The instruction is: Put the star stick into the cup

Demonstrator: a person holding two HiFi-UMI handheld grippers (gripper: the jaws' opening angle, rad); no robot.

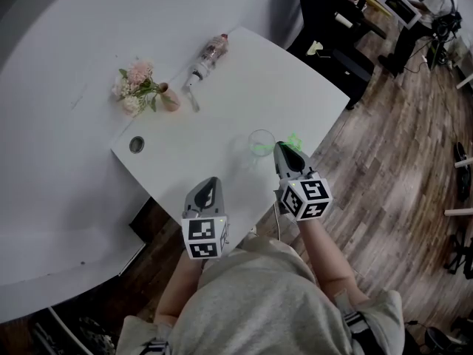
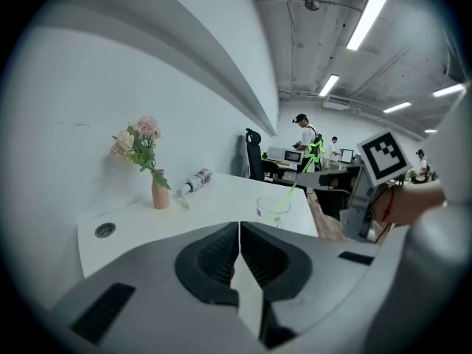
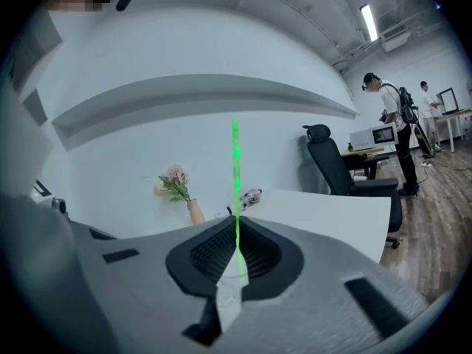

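The star stick [image 2: 296, 184] leans with its lower end inside the cup [image 1: 260, 145] and its star end tilted up and away, because the right gripper [image 1: 285, 151], just beside the cup, has its jaws clamped on the shaft. I judge that only the release remains. The left gripper [image 1: 209, 191], jaws pressed together on nothing, waits near the cup on the person's side, out of the way

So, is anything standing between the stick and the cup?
Nothing visible does. The right gripper holds the stick, whose lower end already reaches into the open cup.
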